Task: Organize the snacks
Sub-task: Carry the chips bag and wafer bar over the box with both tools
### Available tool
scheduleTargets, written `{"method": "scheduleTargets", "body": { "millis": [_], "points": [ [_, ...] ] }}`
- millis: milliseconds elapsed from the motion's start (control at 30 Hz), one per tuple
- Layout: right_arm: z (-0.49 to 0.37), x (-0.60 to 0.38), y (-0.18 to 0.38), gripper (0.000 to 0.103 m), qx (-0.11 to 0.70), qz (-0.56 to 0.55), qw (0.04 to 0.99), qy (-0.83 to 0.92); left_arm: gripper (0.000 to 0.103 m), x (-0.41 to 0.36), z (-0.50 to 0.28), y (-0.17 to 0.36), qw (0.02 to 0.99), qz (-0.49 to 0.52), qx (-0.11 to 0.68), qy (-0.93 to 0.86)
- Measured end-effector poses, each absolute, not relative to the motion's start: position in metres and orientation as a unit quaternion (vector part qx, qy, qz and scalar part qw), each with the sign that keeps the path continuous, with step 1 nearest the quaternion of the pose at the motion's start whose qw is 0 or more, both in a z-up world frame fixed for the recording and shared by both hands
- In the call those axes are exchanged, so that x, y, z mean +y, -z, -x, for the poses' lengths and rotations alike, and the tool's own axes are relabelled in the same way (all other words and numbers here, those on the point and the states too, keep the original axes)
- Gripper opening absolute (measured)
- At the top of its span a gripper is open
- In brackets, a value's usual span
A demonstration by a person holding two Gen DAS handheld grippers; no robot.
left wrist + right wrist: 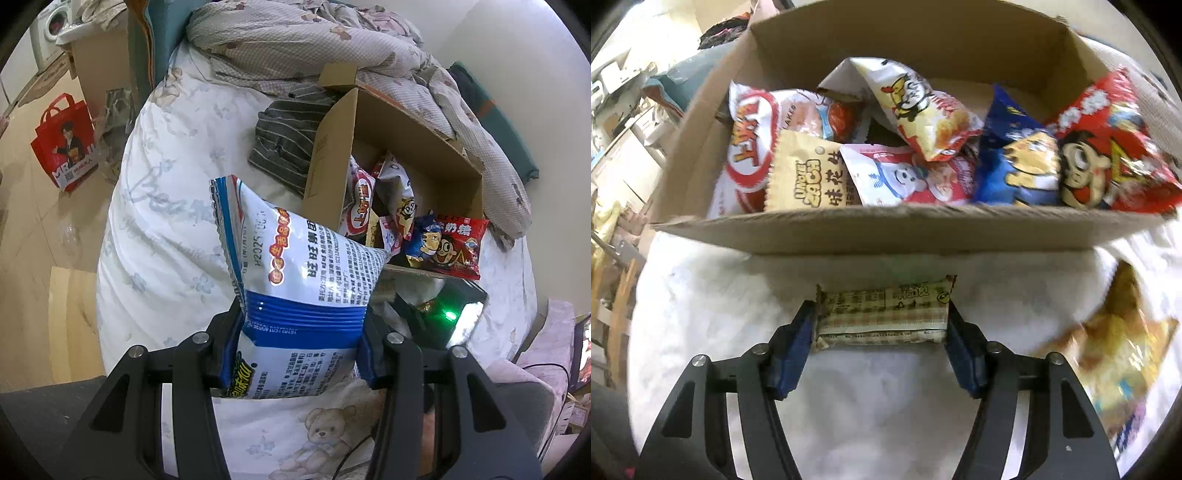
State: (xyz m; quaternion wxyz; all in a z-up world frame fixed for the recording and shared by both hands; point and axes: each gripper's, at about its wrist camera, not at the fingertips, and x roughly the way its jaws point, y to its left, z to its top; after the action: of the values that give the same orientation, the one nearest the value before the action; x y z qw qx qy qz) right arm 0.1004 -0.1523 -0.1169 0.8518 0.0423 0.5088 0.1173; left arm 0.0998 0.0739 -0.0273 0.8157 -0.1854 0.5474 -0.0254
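Left gripper [301, 343]: I have it pinching the blue-and-white bag [295, 273] by its lower half, held up near the box's [325, 162] side wall.
Right gripper [881, 332]: my jaws squeeze the small tan packet [882, 314] end to end, just short of the box's front flap.
Risk, packet: I judge it could buckle and pop out.
Risk, bag: it's slick and puffy, so may slide free.
Risk, box: the snacks already fill it; the red bag [1115, 147] overhangs one edge, and a drop could knock it out.
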Motion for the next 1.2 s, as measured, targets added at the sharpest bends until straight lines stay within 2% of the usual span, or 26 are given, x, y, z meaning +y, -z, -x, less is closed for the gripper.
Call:
{"method": "scheduleTargets", "body": {
  "millis": [267, 667, 900, 1200],
  "points": [
    [-0.067, -0.191, 0.074, 0.068, 0.531, -0.095, 0.831, -0.138, 0.046, 0.076, -0.097, 0.029, 0.814, 0.187, 0.550, 0.023],
    [-0.044, -0.239, -0.006, 0.068, 0.499, -0.119, 0.840, -0.175, 0.046, 0.054, -0.093, 0.029, 0.826, 0.145, 0.543, 0.036],
    [-0.075, -0.214, -0.036, 0.068, 0.459, -0.074, 0.863, -0.196, 0.046, 0.037, -0.123, 0.004, 0.839, 0.133, 0.526, 0.047],
    [-0.136, -0.234, -0.054, 0.068, 0.439, -0.116, 0.872, -0.182, 0.046, 0.006, -0.181, -0.021, 0.856, 0.101, 0.503, 0.056]
  ]
}}
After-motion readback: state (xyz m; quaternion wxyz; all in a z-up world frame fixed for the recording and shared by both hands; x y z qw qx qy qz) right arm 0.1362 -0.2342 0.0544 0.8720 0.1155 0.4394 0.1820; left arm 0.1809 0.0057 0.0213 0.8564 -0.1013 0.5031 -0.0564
